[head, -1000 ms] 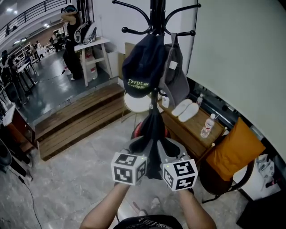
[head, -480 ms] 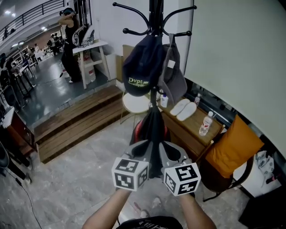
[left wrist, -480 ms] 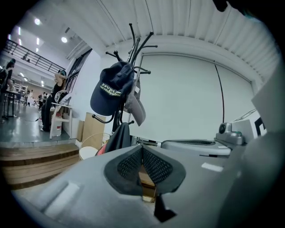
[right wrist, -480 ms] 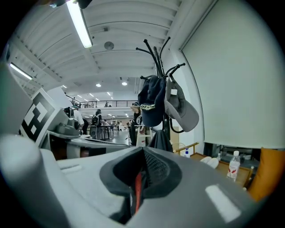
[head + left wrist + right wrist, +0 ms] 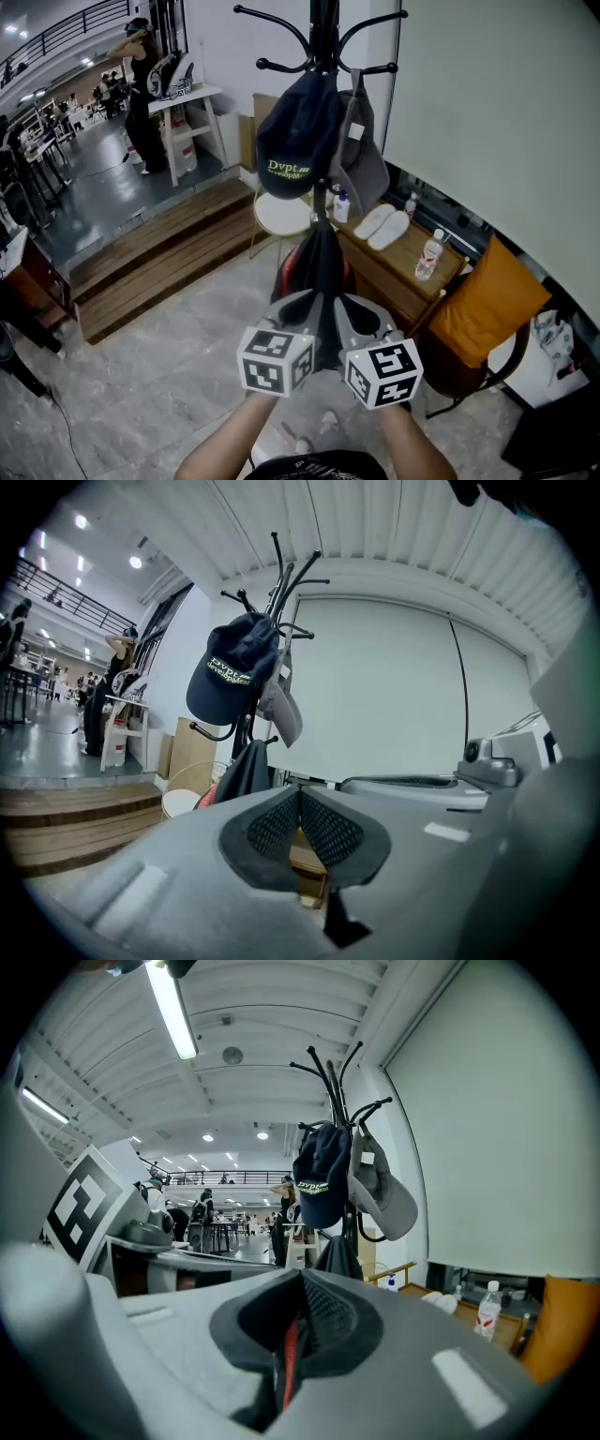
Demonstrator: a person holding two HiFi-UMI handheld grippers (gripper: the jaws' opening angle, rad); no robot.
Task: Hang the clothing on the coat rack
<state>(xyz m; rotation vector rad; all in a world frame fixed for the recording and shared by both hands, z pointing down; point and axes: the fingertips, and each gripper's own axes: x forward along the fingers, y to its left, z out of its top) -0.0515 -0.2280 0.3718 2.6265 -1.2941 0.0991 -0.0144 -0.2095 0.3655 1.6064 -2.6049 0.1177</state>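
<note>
Down at the bottom centre, the left tongs (image 5: pixel 298 302) and right tongs (image 5: pixel 352 305) sit side by side, each clenched pad to pad with nothing caught between. The dark garment (image 5: pixel 319 262) is mid-frame just above them, draped from a low hook on the coat rack (image 5: pixel 323 37), beneath the navy cap (image 5: pixel 295 141) and grey cap (image 5: pixel 366 159). I'd call the hanging done: the empty tongs are held level and off the cloth so it falls freely.

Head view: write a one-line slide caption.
Both shut, left gripper and right gripper face a coat rack holding navy cap, grey cap and dark garment.
</note>
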